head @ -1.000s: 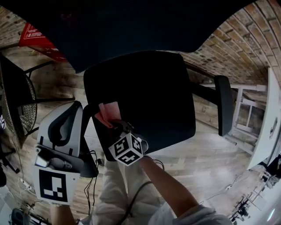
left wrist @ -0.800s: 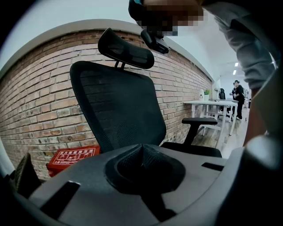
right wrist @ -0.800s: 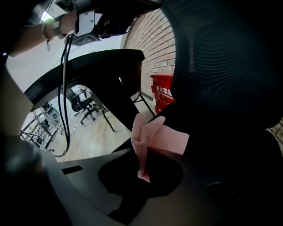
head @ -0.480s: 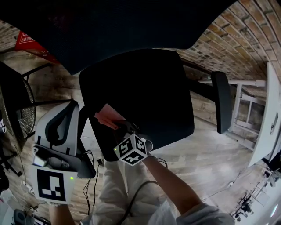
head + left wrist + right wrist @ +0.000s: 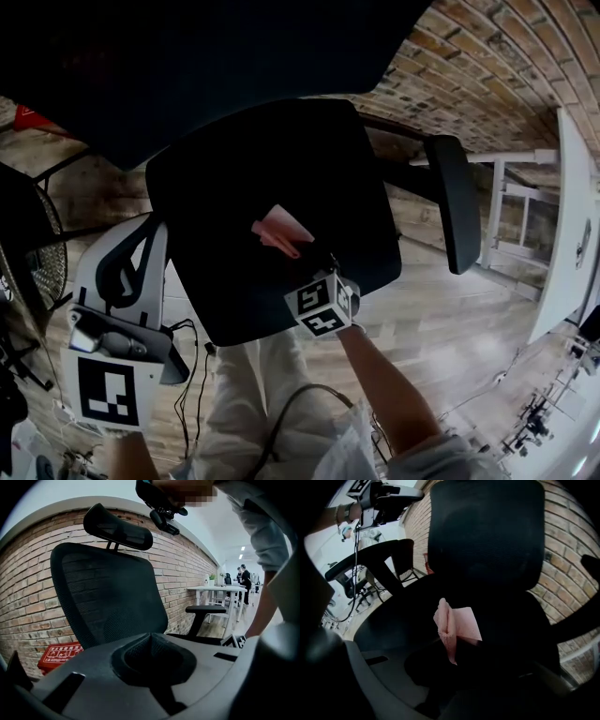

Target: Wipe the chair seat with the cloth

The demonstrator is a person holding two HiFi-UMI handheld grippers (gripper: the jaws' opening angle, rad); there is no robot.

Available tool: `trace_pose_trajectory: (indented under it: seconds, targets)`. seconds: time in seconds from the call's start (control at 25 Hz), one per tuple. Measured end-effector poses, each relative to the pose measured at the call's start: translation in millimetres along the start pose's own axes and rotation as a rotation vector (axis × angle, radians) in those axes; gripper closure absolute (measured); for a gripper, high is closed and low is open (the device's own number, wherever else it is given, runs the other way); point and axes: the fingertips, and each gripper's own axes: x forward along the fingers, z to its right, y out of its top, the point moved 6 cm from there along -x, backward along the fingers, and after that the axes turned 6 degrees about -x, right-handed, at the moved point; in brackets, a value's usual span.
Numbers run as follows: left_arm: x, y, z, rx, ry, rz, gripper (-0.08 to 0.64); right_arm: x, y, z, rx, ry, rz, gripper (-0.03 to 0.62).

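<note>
Pink cloth (image 5: 281,230) pinched by one edge in your right gripper (image 5: 302,255) jaws, near the chair seat (image 5: 234,159) middle | left gripper (image 5: 141,239) beside the seat, jaws pressed together, empty | risk: a thin pinch could slip or bunch the cloth when you drag it.

Cloth (image 5: 281,228) nubby fabric; chair seat (image 5: 239,178) matt.

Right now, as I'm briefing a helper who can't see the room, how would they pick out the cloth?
Find the black office chair by the brick wall and look at its seat. Near the seat's middle is a small folded cloth, pinched at one end in the right gripper. It is the only pale, pink thing against that dark seat.
</note>
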Motion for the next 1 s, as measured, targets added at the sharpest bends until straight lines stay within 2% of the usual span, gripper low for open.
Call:
trace_pose_trajectory:
  seconds: [0.32, 0.64, 0.8, 1.0]
  targets:
    - [16.6, 8.7, 25.4, 0.022, -0.048, -0.001, 0.541, -44.1, -57.0, 71.8, 0.089, -0.216, -0.073, 0.538]
    - [22.0, 14.6, 44.2, 0.036, -0.082, 0.002, 0.541, -91.5, -108.5, 115.6, 0.208, -0.373, -0.141, 0.538]
    - [23.0, 18.3, 48.6, 0.045, -0.088, 0.013, 0.541, -96.7, -116.5, 115.2, 0.246, -0.371, -0.139, 0.538]
    - [15.9, 19.8, 46.7, 0.050, -0.082, 0.018, 0.541, -83.4, -104.5, 85.1, 0.226, -0.292, -0.115, 0.538]
